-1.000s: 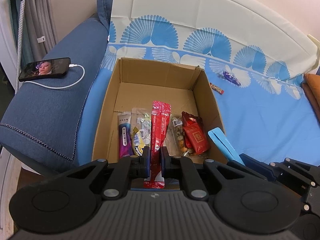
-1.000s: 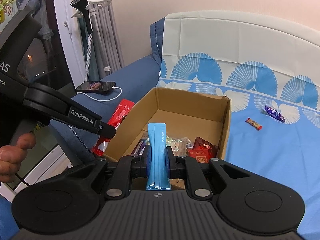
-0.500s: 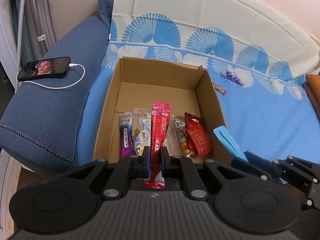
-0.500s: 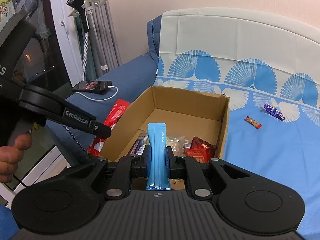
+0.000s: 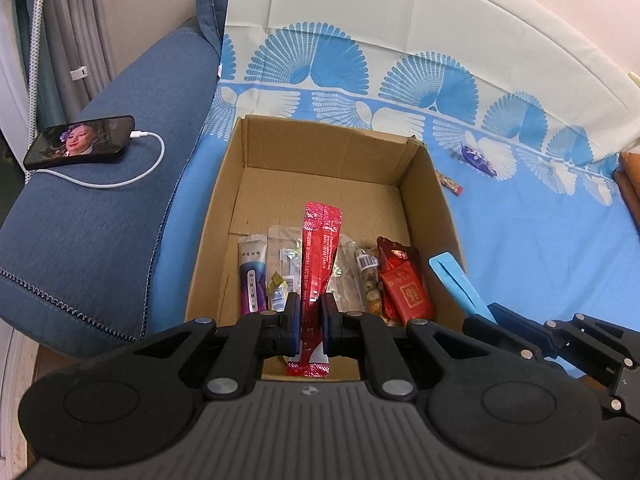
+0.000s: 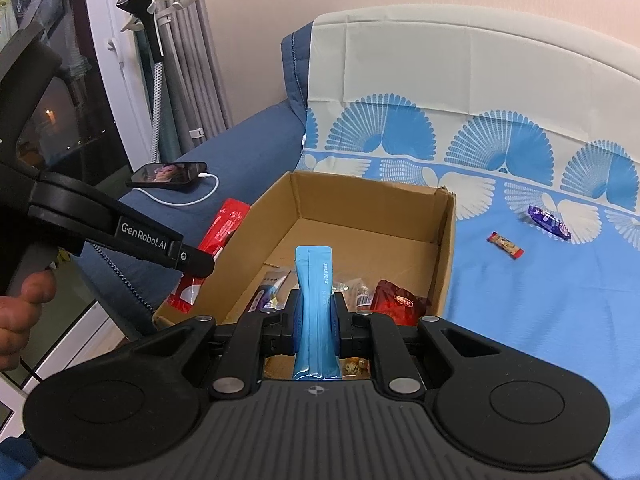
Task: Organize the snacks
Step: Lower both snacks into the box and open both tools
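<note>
An open cardboard box stands on the blue sofa cover, with several snack packets along its near end. My left gripper is shut on a long red sachet, held over the box's near edge. My right gripper is shut on a light blue sachet, also above the near end of the box. That blue sachet shows at the box's right side in the left wrist view. The red sachet shows left of the box in the right wrist view.
A purple candy and a small red-ended bar lie on the sofa cover right of the box. A phone on a white cable rests on the blue armrest. A hand holds the left gripper's handle.
Both grippers have drifted a little forward over the box, so it looms slightly larger. Both sachets stay clamped as before.
</note>
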